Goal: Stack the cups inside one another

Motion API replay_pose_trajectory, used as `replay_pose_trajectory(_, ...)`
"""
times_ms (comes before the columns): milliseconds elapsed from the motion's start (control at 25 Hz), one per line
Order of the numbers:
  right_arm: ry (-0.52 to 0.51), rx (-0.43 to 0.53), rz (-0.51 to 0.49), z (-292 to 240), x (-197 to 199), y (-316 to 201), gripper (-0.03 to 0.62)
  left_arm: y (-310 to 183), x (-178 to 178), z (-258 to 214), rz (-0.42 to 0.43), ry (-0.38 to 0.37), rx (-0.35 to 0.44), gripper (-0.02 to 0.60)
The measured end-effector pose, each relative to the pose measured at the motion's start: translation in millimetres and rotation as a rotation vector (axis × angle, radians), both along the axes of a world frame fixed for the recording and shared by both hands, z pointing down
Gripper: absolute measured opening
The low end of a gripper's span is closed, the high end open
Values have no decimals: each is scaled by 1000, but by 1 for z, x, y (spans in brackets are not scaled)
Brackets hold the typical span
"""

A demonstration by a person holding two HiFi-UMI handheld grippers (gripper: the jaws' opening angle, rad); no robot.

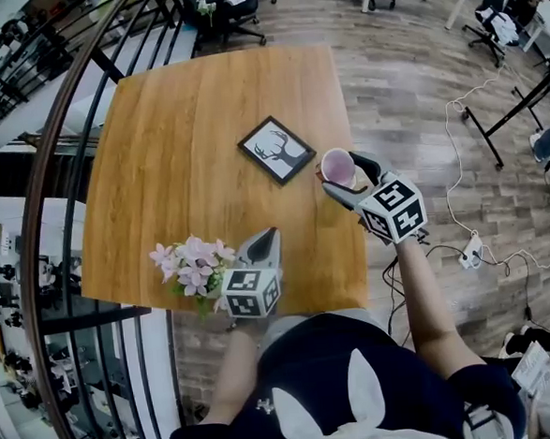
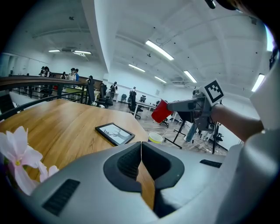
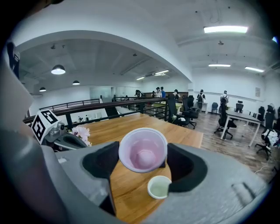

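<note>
Wooden table (image 1: pixel 204 144), open office behind. The right gripper (image 1: pixel 350 180) grips the tilted red cup (image 1: pixel 337 167) just above the yellow cup (image 3: pixel 159 187) on the table. Nesting them likely needs levelling and centring first. The left gripper (image 1: pixel 263 243) is closed and empty.

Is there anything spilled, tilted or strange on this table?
Nothing is spilled. Only the red cup is tilted, held in the right gripper; the small cup stands upright on the table.

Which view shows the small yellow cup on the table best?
Right gripper view: the yellow cup is close, mouth up, near the held red cup. Left gripper view shows it small, from the side. Head view mostly hides it behind the right gripper.
</note>
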State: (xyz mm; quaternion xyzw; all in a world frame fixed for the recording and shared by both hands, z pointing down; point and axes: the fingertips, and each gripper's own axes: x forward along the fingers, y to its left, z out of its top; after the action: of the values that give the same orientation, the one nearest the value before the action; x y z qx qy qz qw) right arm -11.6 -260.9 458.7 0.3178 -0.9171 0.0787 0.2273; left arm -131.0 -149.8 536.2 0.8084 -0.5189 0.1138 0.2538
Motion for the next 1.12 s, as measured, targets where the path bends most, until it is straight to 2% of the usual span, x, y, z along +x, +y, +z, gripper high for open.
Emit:
replay_pose_trajectory(360, 10, -5, 103, -1, 42, -18, 339, -6, 1, -2, 10, 1, -1, 20)
replay_pose_trajectory(640, 34, -26, 116, 15, 45, -21, 339, -6, 0, 1, 14, 2, -5, 20)
replay_pose_trajectory(1120, 85, -138, 125, 68, 47, -28, 339, -4, -10, 6, -5, -1, -17, 20)
